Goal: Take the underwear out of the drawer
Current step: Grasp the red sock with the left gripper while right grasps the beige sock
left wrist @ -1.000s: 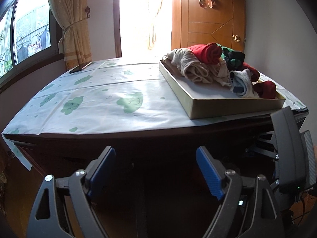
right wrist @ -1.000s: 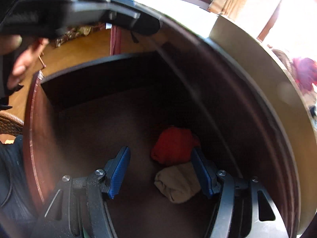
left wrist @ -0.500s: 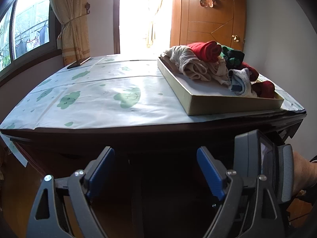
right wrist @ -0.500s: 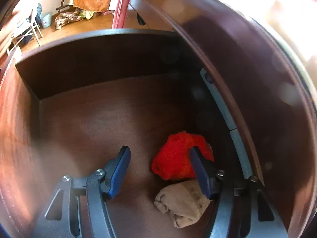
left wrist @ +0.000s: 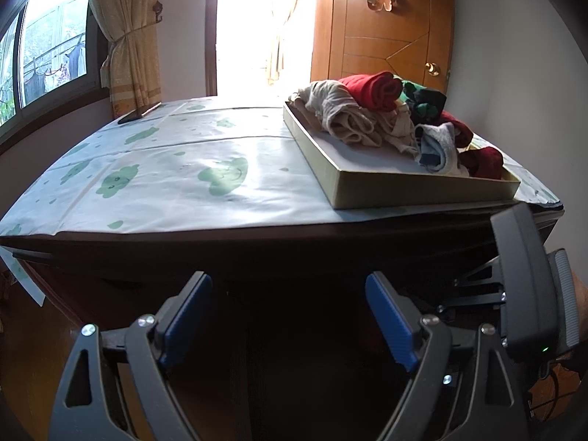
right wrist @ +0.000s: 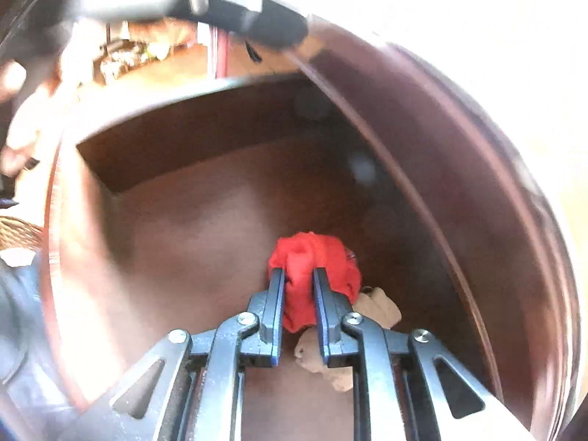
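Observation:
In the right wrist view my right gripper (right wrist: 297, 275) is shut on a red piece of underwear (right wrist: 316, 257) inside the open dark wooden drawer (right wrist: 205, 198); the cloth bulges above and between the blue pads. A beige rolled piece (right wrist: 378, 305) lies just right of and below it on the drawer floor. In the left wrist view my left gripper (left wrist: 286, 312) hangs open in front of the dark dresser, nothing between its blue pads. On the dresser top a shallow tray (left wrist: 367, 191) holds a pile of underwear (left wrist: 389, 117). The right gripper's body (left wrist: 525, 279) shows at the right edge.
A white cloth with green cloud prints (left wrist: 176, 161) covers the dresser top. A dark flat object (left wrist: 139, 114) lies at its far left corner. A curtained window, a bright doorway and a wooden door (left wrist: 386, 29) stand behind. A hand (right wrist: 22, 117) shows at the drawer's left.
My right gripper has gone from open around the red underwear to shut on it, after dipping deeper into the drawer. The left gripper has kept still and open.

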Demonstrator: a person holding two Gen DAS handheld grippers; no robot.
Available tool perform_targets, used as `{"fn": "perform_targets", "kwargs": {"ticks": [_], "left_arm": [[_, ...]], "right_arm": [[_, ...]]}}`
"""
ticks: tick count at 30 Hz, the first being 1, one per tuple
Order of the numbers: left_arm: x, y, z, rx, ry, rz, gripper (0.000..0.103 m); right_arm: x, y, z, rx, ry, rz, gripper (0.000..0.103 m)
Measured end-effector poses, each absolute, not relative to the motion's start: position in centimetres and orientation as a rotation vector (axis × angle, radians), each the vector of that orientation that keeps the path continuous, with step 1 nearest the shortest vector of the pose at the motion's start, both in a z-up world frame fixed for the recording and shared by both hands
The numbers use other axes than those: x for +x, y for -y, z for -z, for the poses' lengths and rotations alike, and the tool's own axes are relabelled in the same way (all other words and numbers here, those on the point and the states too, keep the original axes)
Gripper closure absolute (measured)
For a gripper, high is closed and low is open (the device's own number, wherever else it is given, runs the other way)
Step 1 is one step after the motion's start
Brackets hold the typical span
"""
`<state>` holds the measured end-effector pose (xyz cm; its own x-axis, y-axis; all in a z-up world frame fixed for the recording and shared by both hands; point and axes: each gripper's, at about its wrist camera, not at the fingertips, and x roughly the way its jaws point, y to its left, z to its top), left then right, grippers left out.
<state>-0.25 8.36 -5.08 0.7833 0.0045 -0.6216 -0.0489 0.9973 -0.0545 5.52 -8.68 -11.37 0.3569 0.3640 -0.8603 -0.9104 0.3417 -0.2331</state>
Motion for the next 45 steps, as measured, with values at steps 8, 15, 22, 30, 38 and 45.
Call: {"fn": "perform_targets", "kwargs": {"ticks": [8, 15, 22, 30, 38, 45], "left_arm": [[0.1, -5.9, 5.0, -0.027, -0.693, 0.026, 0.016], [1.7, -0.9, 7.2, 0.133, -0.833, 0.147, 0.016], [2.4, 1.4, 10.0, 0.226, -1.015, 0.242, 0.016], [2.3, 0.1, 10.3, 0.183, -1.065, 0.231, 0.016], [2.9, 0.6, 11.1, 0.159, -1.137, 0.278, 0.016], [3.3, 2.9, 12.1, 0.244, -1.202, 0.311, 0.016]], "right_arm": [[5.1, 14.5, 8.1, -0.618, -0.791, -0.983, 0.095], [7.1, 18.0, 9.7, -0.609, -0.859, -0.886, 0.095], [9.2, 17.6, 11.0, -0.567, -0.93, -0.877, 0.039], [11.5, 15.2, 12.8, -0.636, -1.027, -0.848, 0.039], [12.1, 14.7, 14.1, -0.661, -1.085, -0.873, 0.066], [10.9, 17.9, 12.6, -0.61, -0.977, -0.833, 0.066]]}}
